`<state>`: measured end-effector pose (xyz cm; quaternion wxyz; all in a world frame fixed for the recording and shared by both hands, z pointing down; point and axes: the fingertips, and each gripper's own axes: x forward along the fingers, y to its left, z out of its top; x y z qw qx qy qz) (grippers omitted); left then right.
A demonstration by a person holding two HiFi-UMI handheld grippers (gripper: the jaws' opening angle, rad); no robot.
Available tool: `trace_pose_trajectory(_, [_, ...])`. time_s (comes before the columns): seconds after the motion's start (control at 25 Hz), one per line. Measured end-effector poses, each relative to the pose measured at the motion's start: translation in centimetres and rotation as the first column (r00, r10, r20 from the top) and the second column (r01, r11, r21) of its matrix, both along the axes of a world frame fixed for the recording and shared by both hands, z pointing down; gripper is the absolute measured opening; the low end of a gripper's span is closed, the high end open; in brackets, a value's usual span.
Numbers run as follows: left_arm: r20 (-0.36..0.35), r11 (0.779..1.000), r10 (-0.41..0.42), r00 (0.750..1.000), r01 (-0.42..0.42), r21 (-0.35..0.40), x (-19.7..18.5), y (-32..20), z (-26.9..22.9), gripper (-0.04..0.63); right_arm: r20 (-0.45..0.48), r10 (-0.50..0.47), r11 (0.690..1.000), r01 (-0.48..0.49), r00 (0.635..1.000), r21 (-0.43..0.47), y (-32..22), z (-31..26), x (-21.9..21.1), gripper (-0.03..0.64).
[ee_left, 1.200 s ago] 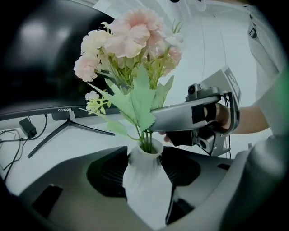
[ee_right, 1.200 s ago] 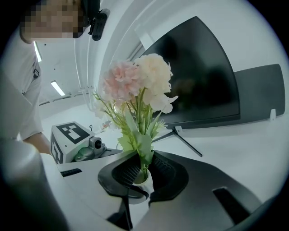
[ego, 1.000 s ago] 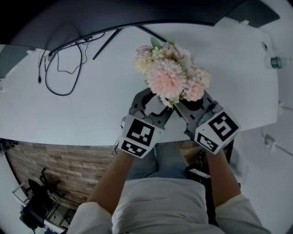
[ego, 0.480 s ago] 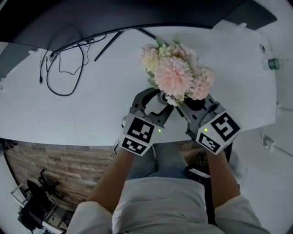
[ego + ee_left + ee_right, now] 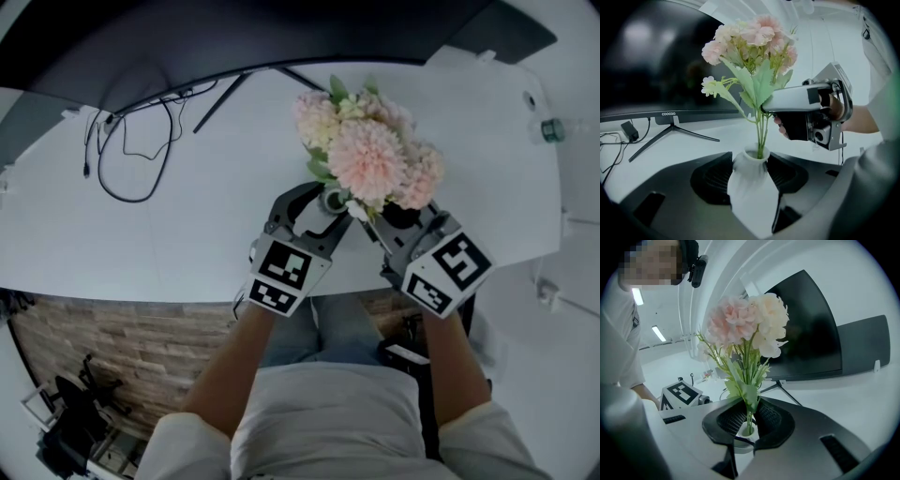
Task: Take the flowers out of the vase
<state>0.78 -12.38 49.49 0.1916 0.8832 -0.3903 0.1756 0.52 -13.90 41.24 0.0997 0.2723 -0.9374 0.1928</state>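
The right gripper (image 5: 750, 426) is clamped on the stems (image 5: 761, 133), just above the mouth of the vase (image 5: 751, 199), with a leaf caught between the pads too. The left gripper (image 5: 314, 211) grasps the vase round its body, pads pressed on either side below the neck. The two grippers sit close together at the near edge of the table (image 5: 187, 225), left one lower, right one coming in from the right.

The flowers (image 5: 370, 155) are not out yet: their stems run down into the vase mouth and the pink and cream heads stand above both grippers. The vase looks lifted or tipped towards the person, though whether its base touches the table I cannot tell.

The step in hand seems to be the pull itself. To do it well, the right gripper should draw along the line of the stems, straight out of the neck, not sideways, since the mouth is narrow and a slanted pull would drag the vase or bend the stalks. The left gripper should hold firm and steady as the counter-hold. The grip on the stems needs to be tight enough that the bunch comes out as one.

Farther off, a monitor (image 5: 647, 70) stands at the far side, and a cable (image 5: 122, 159) loops at the far left, both well apart from the work.
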Motion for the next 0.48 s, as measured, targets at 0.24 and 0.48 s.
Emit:
trace_pose_trajectory(0.24, [0.001, 1.0, 0.003, 1.0, -0.003, -0.002, 0.1, 0.0, 0.0, 0.236, 0.01, 0.009, 1.0, -0.009, 1.0, 0.014, -0.1, -1.0, 0.5, 0.063])
trace_pose_trajectory(0.48, [0.008, 1.0, 0.007, 1.0, -0.007, -0.001, 0.3, 0.0, -0.3, 0.236, 0.026, 0.019, 0.999, -0.02, 0.999, 0.026, -0.2, -2.3, 1.3, 0.061])
